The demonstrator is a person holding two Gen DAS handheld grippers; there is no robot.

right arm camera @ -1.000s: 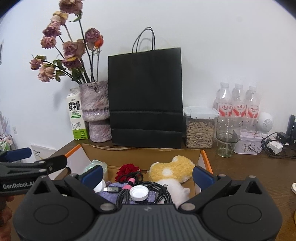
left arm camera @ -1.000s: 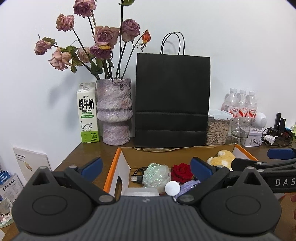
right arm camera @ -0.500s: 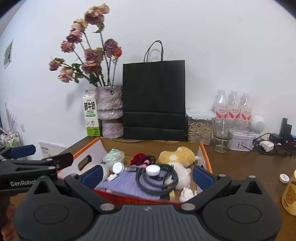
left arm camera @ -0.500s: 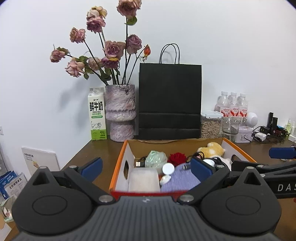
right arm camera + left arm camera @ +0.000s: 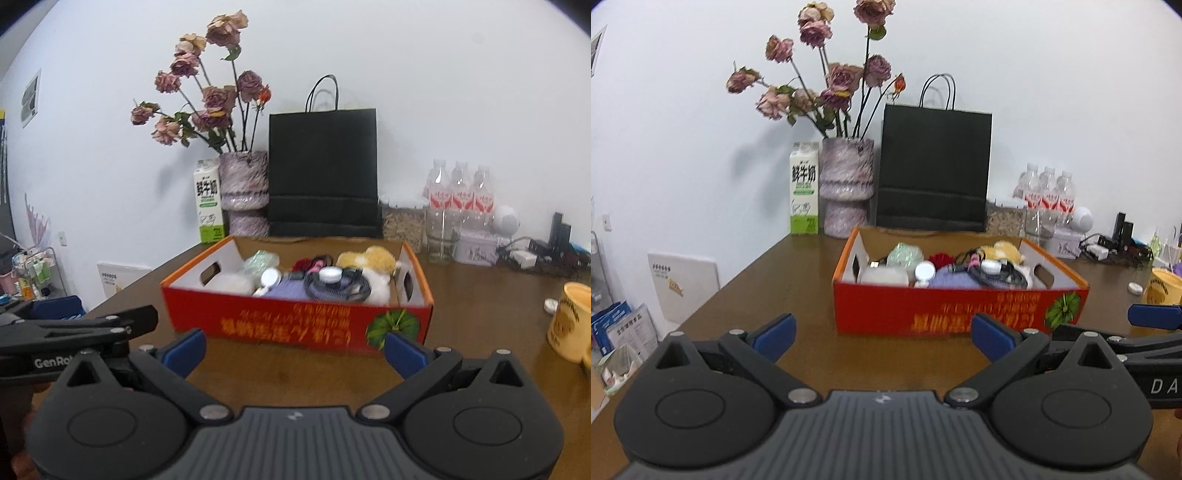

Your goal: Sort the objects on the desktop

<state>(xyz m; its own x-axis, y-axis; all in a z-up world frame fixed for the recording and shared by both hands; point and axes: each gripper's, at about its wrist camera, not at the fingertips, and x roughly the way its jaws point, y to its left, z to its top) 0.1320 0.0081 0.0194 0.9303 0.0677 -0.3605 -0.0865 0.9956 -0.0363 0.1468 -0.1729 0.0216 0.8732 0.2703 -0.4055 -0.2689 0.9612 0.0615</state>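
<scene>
Red box: a red-and-orange cardboard box [image 5: 956, 310] with white inner walls and cut-out handles stands on the brown wooden desk [image 5: 798, 280], its printed long side facing both cameras.
Box contents: a yellow-and-white plush toy [image 5: 373, 262], a coiled black cable [image 5: 336, 290] with a round white puck [image 5: 330, 274] on it, a purple cloth [image 5: 291, 288], a small round white lid [image 5: 270, 277], a pale green crinkled wrapper [image 5: 260, 260], a red artificial rose [image 5: 936, 258] and a frosted white block [image 5: 882, 275]; all lie inside the box, crowded together.
Left gripper: the left gripper [image 5: 882, 334] hovers over bare desk just in front of the box, blue-padded fingers spread wide, nothing between them.
Right gripper: the right gripper [image 5: 293, 349] is likewise in front of the box, its jaws wide apart and empty.
Side by side: each tool shows at the edge of the other's view, so the two are held near one another.
Back row: a green-and-white milk carton [image 5: 804, 188], a mottled purple vase of dried pink roses [image 5: 846, 192], a black paper bag with handles [image 5: 932, 170], a clear jar of seeds [image 5: 402, 223], three water bottles with red labels [image 5: 460, 192].
Right of box: a yellow mug [image 5: 570, 325], well apart from the box.
</scene>
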